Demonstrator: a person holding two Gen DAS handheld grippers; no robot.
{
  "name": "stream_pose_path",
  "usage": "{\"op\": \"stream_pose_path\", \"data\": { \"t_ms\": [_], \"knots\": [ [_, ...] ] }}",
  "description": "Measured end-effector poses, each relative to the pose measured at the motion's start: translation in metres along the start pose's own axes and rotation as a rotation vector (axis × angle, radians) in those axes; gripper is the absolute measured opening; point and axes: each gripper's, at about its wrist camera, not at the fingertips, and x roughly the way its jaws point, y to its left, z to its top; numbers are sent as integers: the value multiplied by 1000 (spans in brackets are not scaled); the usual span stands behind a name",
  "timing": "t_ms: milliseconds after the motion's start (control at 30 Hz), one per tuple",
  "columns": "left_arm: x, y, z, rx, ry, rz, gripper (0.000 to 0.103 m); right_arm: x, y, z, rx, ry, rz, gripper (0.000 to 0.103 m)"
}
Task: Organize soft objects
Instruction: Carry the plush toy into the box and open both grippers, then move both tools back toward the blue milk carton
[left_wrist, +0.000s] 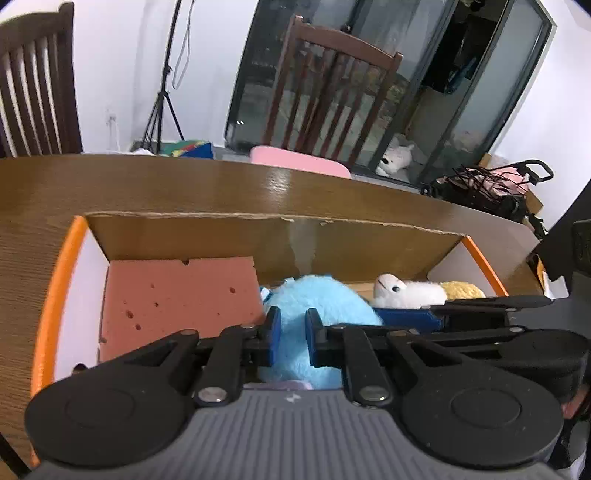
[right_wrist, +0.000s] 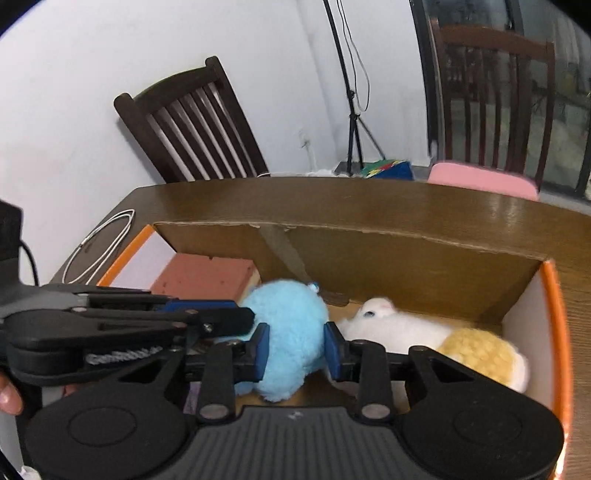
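Blue and fluffy, the blue plush toy (right_wrist: 288, 332) sits in the middle of the cardboard box (right_wrist: 369, 236), and you have both tools on it. Your right gripper (right_wrist: 295, 350) has its jaws on either side of the toy, and the blue pads press into the fur, so it is pinching the toy. Your left gripper (left_wrist: 293, 339) comes in from the other side. Its jaws are squeezed in as far as they go, and they pinch a bit of the same blue fur between them.

In the right wrist view you can see your left gripper lying across the left side, just beside the toy, with a bit of your hand (right_wrist: 9, 397) at the edge.

To the left of the toy, a pink sponge block (left_wrist: 177, 299) lies flat in the box, touching the left wall. To the right of the toy lies a white and yellow plush animal (right_wrist: 424, 332), with its head near the blue toy.

The box has orange edges and stands on the brown wooden bench (left_wrist: 184, 184). A white cable (right_wrist: 99, 243) lies on the bench, left of the box.
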Motion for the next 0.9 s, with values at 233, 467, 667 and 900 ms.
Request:
{"op": "stream_pose_path", "data": {
  "t_ms": [233,467,667,900],
  "knots": [
    [-62,-12,-6,25,-112,47,37,-16,26,-5,-101,-37,-93,34],
    [-178,-24,-19,82,-241,83,43,-118,61,-9,-164,-197,-145,45],
    [-260,-41,-62,138,-328,130,59,-215,82,-46,-249,-296,-187,52],
    [-333,-73,-148,194,-468,128,84,-299,104,-127,-312,-420,-174,60]
  ]
}}
